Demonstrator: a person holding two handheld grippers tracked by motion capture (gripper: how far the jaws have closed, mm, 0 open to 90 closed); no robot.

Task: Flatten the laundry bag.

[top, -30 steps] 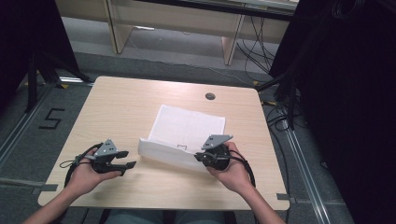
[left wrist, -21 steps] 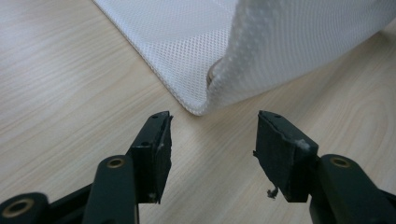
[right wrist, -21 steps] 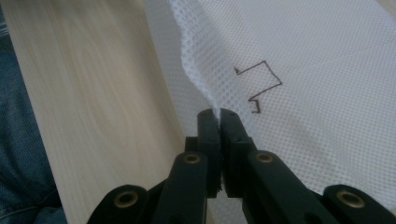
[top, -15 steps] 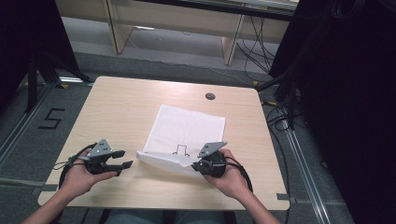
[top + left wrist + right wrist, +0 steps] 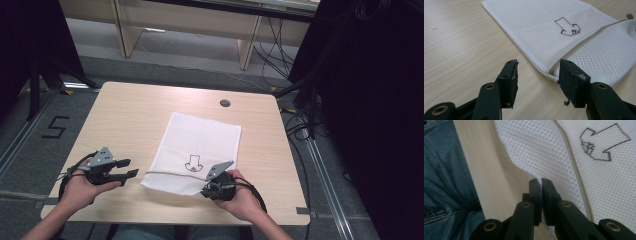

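High view: white mesh bag [image 5: 200, 150] lay flat at centre; right gripper [image 5: 212, 189] clenched its lower edge, while left gripper [image 5: 131, 169], jaws parted and just closing, sat beside its lower-left corner.

Your right gripper [image 5: 209, 186] has come down toward table [image 5: 130, 115], laying mesh bag's [image 5: 200, 142] raised near edge nearly flat. Your left gripper's [image 5: 131, 168] jaws just closed slightly, nothing between them.

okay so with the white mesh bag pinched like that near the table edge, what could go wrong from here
1. The right gripper is shut on just the edge of the mesh bag, so the thin fabric may slip out.
2. The left gripper, jaws just closing but not yet gripping, stands by the zipper corner and could snag it.
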